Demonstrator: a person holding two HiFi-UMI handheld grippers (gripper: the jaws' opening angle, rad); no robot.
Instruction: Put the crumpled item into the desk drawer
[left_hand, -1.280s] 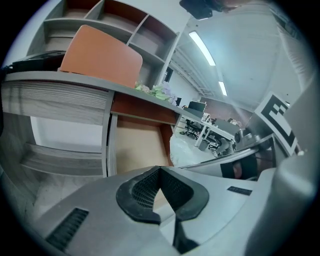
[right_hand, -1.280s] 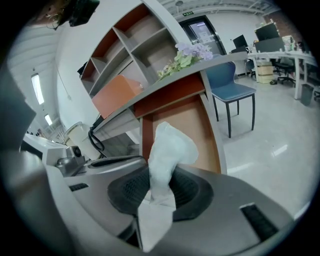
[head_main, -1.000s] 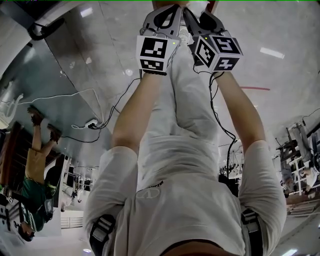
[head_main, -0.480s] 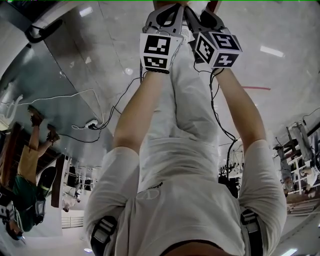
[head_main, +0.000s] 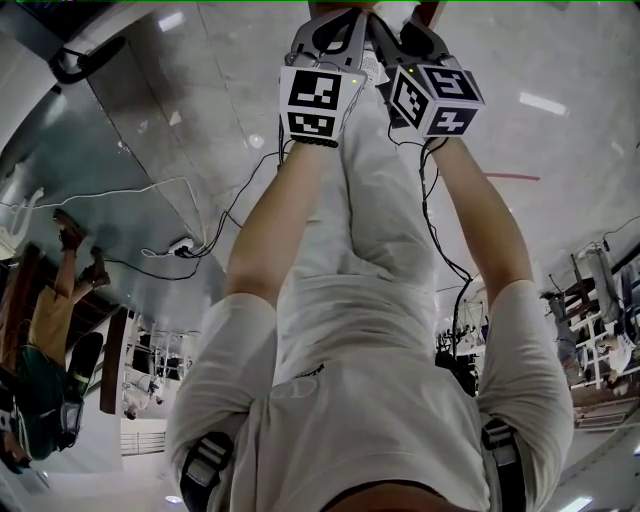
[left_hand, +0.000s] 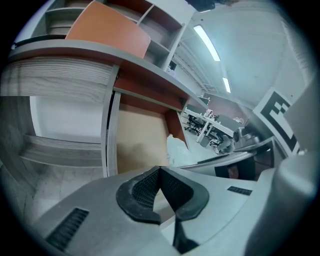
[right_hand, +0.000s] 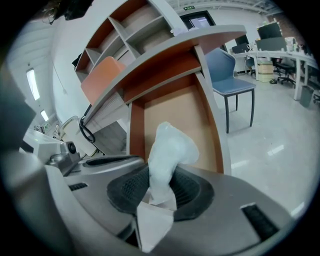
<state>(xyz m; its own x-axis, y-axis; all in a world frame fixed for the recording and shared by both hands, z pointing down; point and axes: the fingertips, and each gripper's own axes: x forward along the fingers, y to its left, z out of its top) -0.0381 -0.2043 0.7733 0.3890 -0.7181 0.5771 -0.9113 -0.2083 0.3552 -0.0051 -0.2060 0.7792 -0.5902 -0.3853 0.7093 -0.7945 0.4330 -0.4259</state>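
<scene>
Over the open desk drawer (right_hand: 172, 107): right gripper (right_hand: 161, 189) has the crumpled tissue (right_hand: 169, 147) standing between its pads. Jaws have just been opening, but both pads touch the tissue's lower part, so it's held. White upper half sticks out past the jaw tips, toward the drawer's bare light-wood floor. Not in the drawer yet; can't tell how far above the floor it hangs.

Left gripper (left_hand: 160, 171): jaw tips closed together, nothing between them. It points at the same drawer from just beside the right gripper. Left gripper view also shows the tissue as a white lump near the drawer's reddish-brown side wall.

Drawer is pulled out from under the grey desk top (right_hand: 175, 50). Open shelves (right_hand: 125, 27) sit above the desk, with an orange panel (right_hand: 100, 77) in front of them. Blue chair (right_hand: 227, 70) stands on the floor to the right, apart from the desk.

Head view: both grippers close together at the top edge, marker cubes (head_main: 318, 100) nearly touching, jaw tips out of frame. Person's forearms and white shirt (head_main: 370, 400) fill the middle.
</scene>
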